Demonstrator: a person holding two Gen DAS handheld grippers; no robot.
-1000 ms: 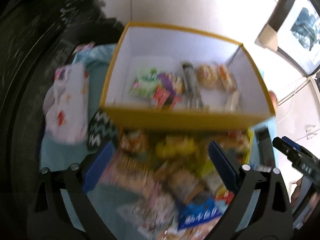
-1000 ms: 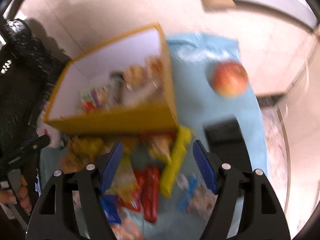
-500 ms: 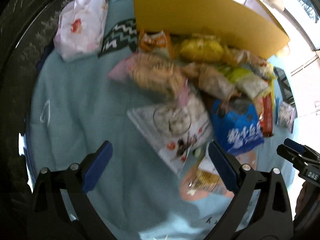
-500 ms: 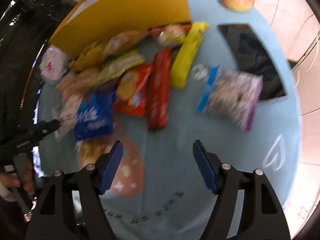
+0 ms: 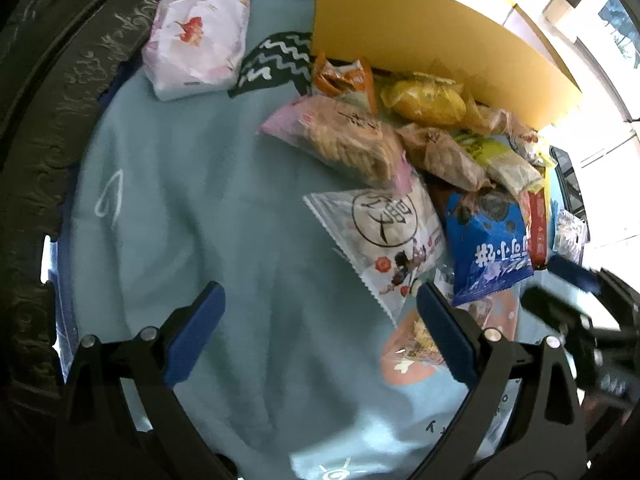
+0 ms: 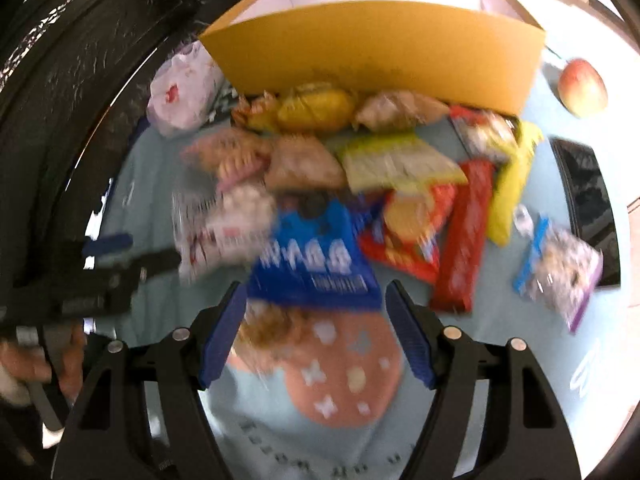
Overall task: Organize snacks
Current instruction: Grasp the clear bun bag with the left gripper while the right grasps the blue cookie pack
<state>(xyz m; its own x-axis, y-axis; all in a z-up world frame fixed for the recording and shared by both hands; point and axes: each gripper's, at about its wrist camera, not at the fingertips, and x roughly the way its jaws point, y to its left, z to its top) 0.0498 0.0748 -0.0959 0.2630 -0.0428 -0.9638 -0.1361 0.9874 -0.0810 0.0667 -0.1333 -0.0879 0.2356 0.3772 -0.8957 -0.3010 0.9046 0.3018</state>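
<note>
A pile of snack packets lies on a light blue cloth (image 5: 192, 216) in front of a yellow box (image 5: 420, 48), which also shows in the right wrist view (image 6: 376, 48). A blue packet (image 5: 488, 248) lies near the front of the pile; in the right wrist view it (image 6: 316, 264) sits just beyond my right gripper (image 6: 316, 328), which is open and empty. A white packet with a black circle (image 5: 384, 236) lies left of it. My left gripper (image 5: 320, 336) is open and empty above bare cloth. A salmon packet (image 6: 340, 368) lies between the right fingers.
A white floral pack (image 5: 200, 36) and a zigzag-patterned item (image 5: 276, 64) lie left of the box. An apple (image 6: 582, 86) and a black phone (image 6: 588, 200) lie at the right. Red (image 6: 464, 236) and yellow (image 6: 512, 188) bars lie right of the pile. Dark carved furniture (image 5: 44, 120) borders the left.
Both grippers dropped from looking into the box to the pile. In the last half second the right one came forward to the blue packet; the left barely moved. Both stayed open.
</note>
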